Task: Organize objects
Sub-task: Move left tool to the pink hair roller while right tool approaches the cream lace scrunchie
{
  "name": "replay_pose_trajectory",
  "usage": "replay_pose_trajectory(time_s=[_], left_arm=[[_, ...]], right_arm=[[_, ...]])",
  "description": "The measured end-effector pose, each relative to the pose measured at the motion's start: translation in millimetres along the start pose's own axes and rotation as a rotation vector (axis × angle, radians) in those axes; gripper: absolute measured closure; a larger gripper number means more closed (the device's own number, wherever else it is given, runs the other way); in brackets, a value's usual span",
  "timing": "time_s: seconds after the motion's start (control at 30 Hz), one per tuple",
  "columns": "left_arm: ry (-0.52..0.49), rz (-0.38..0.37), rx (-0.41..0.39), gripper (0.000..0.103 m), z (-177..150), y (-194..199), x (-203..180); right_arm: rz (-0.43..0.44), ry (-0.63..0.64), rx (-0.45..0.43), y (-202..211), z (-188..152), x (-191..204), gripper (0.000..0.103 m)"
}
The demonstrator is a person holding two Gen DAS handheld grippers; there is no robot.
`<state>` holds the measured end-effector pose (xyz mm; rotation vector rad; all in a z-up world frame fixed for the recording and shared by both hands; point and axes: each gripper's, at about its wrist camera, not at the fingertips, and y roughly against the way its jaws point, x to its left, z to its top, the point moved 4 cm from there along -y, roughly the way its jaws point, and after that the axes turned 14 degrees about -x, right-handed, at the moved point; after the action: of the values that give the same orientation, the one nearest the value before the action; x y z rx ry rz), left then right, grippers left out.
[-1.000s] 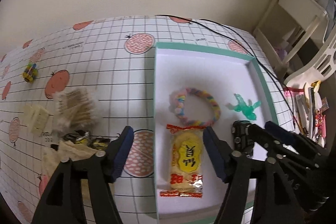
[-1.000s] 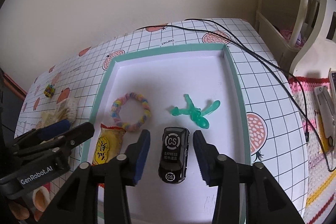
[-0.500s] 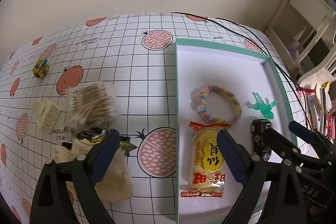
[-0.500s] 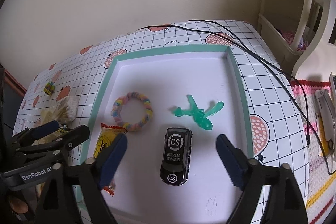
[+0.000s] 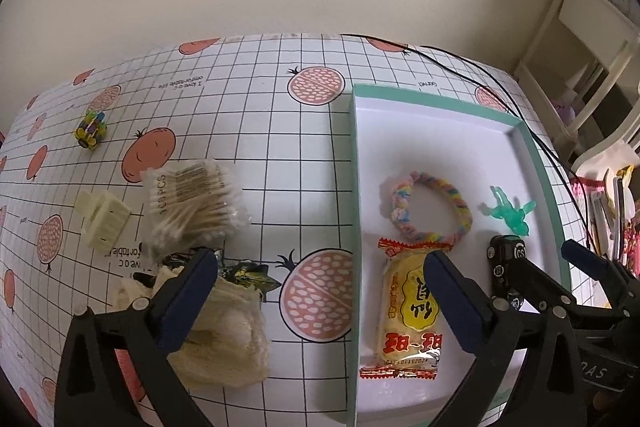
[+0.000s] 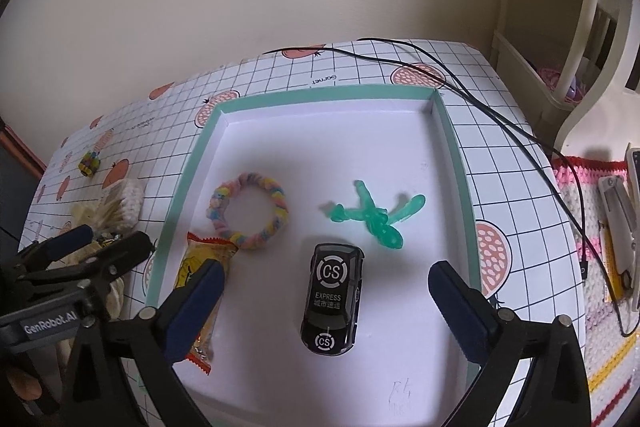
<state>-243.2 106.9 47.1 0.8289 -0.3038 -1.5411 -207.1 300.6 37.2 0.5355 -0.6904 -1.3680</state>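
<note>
- Left tongs (image 5: 320,291) wide, holding nothing; I see them straddling the tray's left rim (image 5: 354,187), left finger over the cloth bag (image 5: 224,339), right finger over the snack packet (image 5: 408,307).
- Right tongs (image 6: 326,303) wide too, empty; toy car (image 6: 334,299) sits between the fingers, touching neither.
- Open tray floor ahead of the right tongs, past the green figure (image 6: 372,217), up to the far rim (image 6: 328,93).
- Tray holds: car, green figure, braided ring (image 6: 248,211), snack packet just left of the right tongs.
- Outside the tray, ahead-left of the left tongs: cotton swab pack (image 5: 192,203), cream clip (image 5: 102,223), small coloured toy (image 5: 91,129) further out.
- Black cable (image 6: 500,115) runs past the tray's far right corner.
</note>
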Motion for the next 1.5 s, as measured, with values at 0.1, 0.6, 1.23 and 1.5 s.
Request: replay_pose_trajectory(time_s=[0.1,0.6,1.23,1.5], left_arm=[[0.003,-0.001,0.001,0.000,1,0,3],[0.088,0.079,-0.089,0.000,18,60,84],[0.120,0.119,0.013,0.000,-9,86,187],[0.052,0.081,0.115,0.001,-31,68,187]], right_arm=[[-0.003,0.004,0.002,-1,-1,1,0.000],[0.117,0.011,-0.122,32,30,50,0.000],[0.303,0.158,-0.086,29,9,185,0.000],[0.323,0.127,-0.035,12,-2,200,0.007]])
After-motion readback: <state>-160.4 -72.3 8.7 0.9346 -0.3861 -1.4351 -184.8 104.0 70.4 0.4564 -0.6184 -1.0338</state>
